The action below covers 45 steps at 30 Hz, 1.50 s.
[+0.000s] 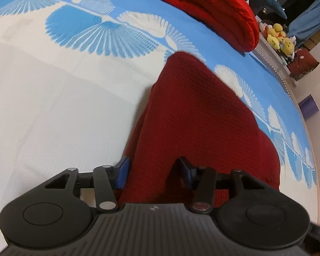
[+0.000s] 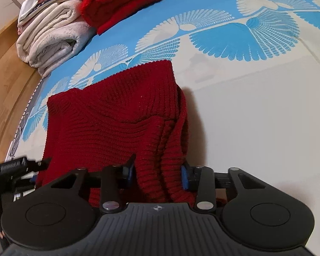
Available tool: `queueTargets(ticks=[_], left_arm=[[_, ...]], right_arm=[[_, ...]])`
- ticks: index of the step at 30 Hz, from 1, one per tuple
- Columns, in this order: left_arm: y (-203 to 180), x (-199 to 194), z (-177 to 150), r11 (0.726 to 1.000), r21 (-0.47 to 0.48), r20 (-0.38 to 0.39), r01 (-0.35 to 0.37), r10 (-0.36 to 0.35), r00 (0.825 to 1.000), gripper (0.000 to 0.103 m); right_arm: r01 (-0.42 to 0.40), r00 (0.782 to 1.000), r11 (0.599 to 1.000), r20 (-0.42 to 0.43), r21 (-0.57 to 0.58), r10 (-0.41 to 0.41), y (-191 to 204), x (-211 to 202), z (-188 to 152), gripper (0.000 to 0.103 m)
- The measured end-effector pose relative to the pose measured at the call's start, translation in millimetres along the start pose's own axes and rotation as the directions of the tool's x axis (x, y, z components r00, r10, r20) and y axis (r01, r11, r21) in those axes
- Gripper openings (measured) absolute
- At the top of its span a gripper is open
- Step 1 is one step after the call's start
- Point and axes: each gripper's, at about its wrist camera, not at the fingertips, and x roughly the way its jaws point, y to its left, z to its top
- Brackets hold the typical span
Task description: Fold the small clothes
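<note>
Dark red knitted garment (image 2: 117,115) on the bed (image 2: 256,111), lying near the bed's left edge in the right wrist view. Left tool (image 1: 153,170) and right tool (image 2: 159,173) each stand partly closed with their pads pressing a bunched near hem. The knit looks soft, limp, stretchy and light; corners and hem edges likely offer the surest hold.

Black ribbed tool (image 1: 154,171), seemingly blue-tipped
</note>
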Motion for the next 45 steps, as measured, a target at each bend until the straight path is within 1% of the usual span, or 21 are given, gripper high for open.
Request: queueTargets(ticks=[7, 11, 14, 17, 21, 25, 27, 28, 29, 30, 31, 33, 34, 35, 37, 39, 40, 42, 43, 44, 45], left_arm=[[-12.2, 23.8, 27.0, 1.000, 0.001, 0.004, 0.027, -0.027, 1.000, 0.050], [-20.9, 32.7, 45.9, 0.999, 0.003, 0.023, 0.037, -0.037, 0.999, 0.050], [-20.9, 42.5, 59.0, 0.998, -0.029, 0.030, 0.050, -0.049, 0.998, 0.050], [-24.7, 53.0, 74.2, 0.997, -0.044, 0.042, 0.064, -0.062, 0.997, 0.050], [-34.1, 65.2, 92.0, 0.998, -0.013, 0.059, 0.070, -0.069, 0.996, 0.050], [-37.8, 73.5, 99.9, 0.998, -0.004, 0.064, 0.070, -0.070, 0.996, 0.050], [-36.3, 72.3, 103.1, 0.998, -0.021, 0.068, 0.064, -0.063, 0.996, 0.052], [-34.5, 68.9, 104.0, 0.998, -0.032, 0.078, 0.047, -0.044, 0.996, 0.057], [-33.4, 63.6, 104.5, 0.999, -0.034, 0.093, 0.014, -0.011, 0.996, 0.061], [-32.6, 58.0, 104.0, 0.999, -0.033, 0.108, -0.020, 0.023, 0.994, 0.069], [-32.0, 50.3, 103.4, 0.999, -0.031, 0.128, -0.045, 0.048, 0.991, 0.075], [-35.3, 36.4, 100.7, 0.999, -0.001, 0.141, -0.038, 0.038, 0.989, 0.075], [-41.3, 30.6, 98.0, 0.999, 0.032, 0.132, -0.027, 0.023, 0.991, 0.075], [-49.7, 25.0, 93.7, 0.997, 0.068, 0.131, -0.023, 0.014, 0.991, 0.075], [-70.8, 16.1, 81.8, 0.989, 0.147, 0.140, -0.011, -0.010, 0.990, 0.080], [-93.7, 13.6, 67.8, 0.975, 0.222, 0.124, 0.017, -0.046, 0.991, 0.084], [-103.9, 15.2, 60.6, 0.967, 0.254, 0.117, 0.013, -0.044, 0.992, 0.085], [-120.0, 29.8, 44.7, 0.942, 0.330, 0.115, -0.057, 0.020, 0.993, 0.085], [-123.1, 44.1, 37.2, 0.923, 0.362, 0.119, -0.127, 0.089, 0.989, 0.086], [-120.4, 60.1, 30.3, 0.910, 0.376, 0.119, -0.175, 0.140, 0.983, 0.092], [-112.4, 71.4, 26.1, 0.913, 0.364, 0.133, -0.184, 0.145, 0.981, 0.103]], right_arm=[[0.020, 0.999, 1.000, 0.034, 0.018, -0.020, -3.9, 7.3, 4.2, 0.031], [0.050, 0.997, 0.999, 0.064, 0.020, -0.051, 0.0, 14.0, 14.3, 0.030], [0.066, 0.994, 0.998, 0.091, 0.019, -0.067, 1.7, 22.5, 25.5, 0.030], [0.083, 0.988, 0.996, 0.126, 0.033, -0.086, 3.2, 29.0, 33.4, 0.030], [0.102, 0.981, 0.993, 0.161, 0.064, -0.111, 4.4, 34.7, 41.9, 0.029], [0.125, 0.971, 0.989, 0.196, 0.072, -0.137, 5.5, 41.4, 47.7, 0.029], [0.141, 0.964, 0.988, 0.218, 0.060, -0.151, 7.6, 43.7, 48.7, 0.030], [0.153, 0.961, 0.987, 0.225, 0.054, -0.161, 8.4, 44.8, 49.1, 0.036], [0.174, 0.956, 0.984, 0.232, 0.046, -0.180, 10.3, 45.7, 49.5, 0.040], [0.207, 0.947, 0.978, 0.243, 0.036, -0.210, 12.8, 45.5, 49.3, 0.050], [0.252, 0.932, 0.967, 0.262, 0.019, -0.248, 15.9, 43.2, 49.0, 0.055], [0.313, 0.911, 0.950, 0.288, -0.012, -0.296, 22.9, 36.0, 50.2, 0.056], [0.316, 0.906, 0.948, 0.302, -0.023, -0.295, 27.3, 30.1, 50.4, 0.056], [0.301, 0.908, 0.953, 0.314, -0.034, -0.276, 32.1, 24.2, 50.7, 0.056], [0.242, 0.925, 0.966, 0.321, -0.089, -0.203, 46.1, 13.1, 49.6, 0.056], [0.180, 0.952, 0.963, 0.281, -0.200, -0.120, 65.9, 9.1, 43.6, 0.056], [0.165, 0.962, 0.953, 0.253, -0.254, -0.099, 75.7, 9.7, 37.6, 0.056], [0.174, 0.977, 0.912, 0.179, -0.371, -0.114, 90.6, 19.7, 21.4, 0.056], [0.193, 0.977, 0.888, 0.162, -0.417, -0.136, 94.3, 28.4, 12.9, 0.057], [0.214, 0.973, 0.873, 0.171, -0.439, -0.152, 93.8, 35.5, 6.6, 0.059], [0.216, 0.973, 0.869, 0.168, -0.445, -0.156, 91.6, 39.3, 5.5, 0.063]])
